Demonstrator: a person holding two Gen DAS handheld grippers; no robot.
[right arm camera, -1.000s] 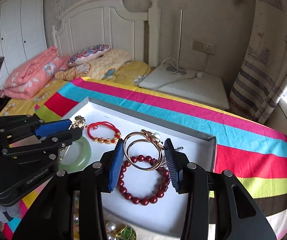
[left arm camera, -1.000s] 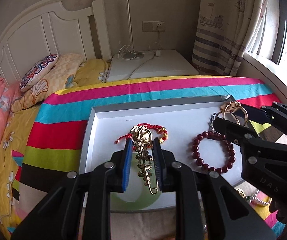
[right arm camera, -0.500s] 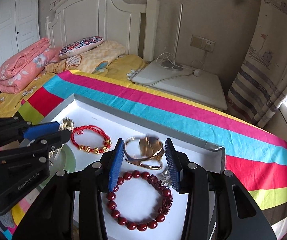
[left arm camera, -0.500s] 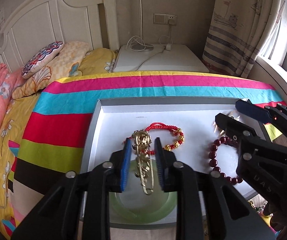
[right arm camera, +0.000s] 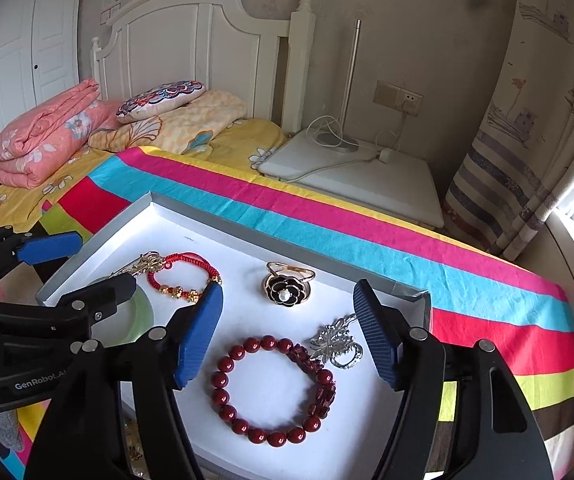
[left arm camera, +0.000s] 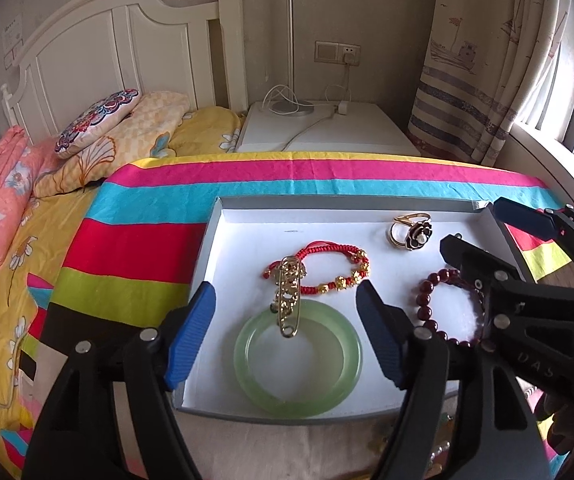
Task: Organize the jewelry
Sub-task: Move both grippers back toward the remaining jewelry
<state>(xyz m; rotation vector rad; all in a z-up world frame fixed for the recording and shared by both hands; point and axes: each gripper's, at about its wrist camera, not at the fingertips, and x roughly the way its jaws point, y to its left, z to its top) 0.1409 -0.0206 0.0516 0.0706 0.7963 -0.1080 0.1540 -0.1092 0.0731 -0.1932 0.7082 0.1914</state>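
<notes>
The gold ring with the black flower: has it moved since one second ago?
Yes. The gold ring was between the right tool's pads above the red bead bracelet; now it lies on the tray floor, farther toward the tray's far wall.

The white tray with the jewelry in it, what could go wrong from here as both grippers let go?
1. The gold brooch lies across the green bangle and the red cord bracelet; lifting one could drag or tangle the others.
2. The left gripper and right gripper, jaws opening with nothing between them, sit close together over the white tray and might collide.
3. The silver brooch touches the dark red bead bracelet and could snag it.
</notes>
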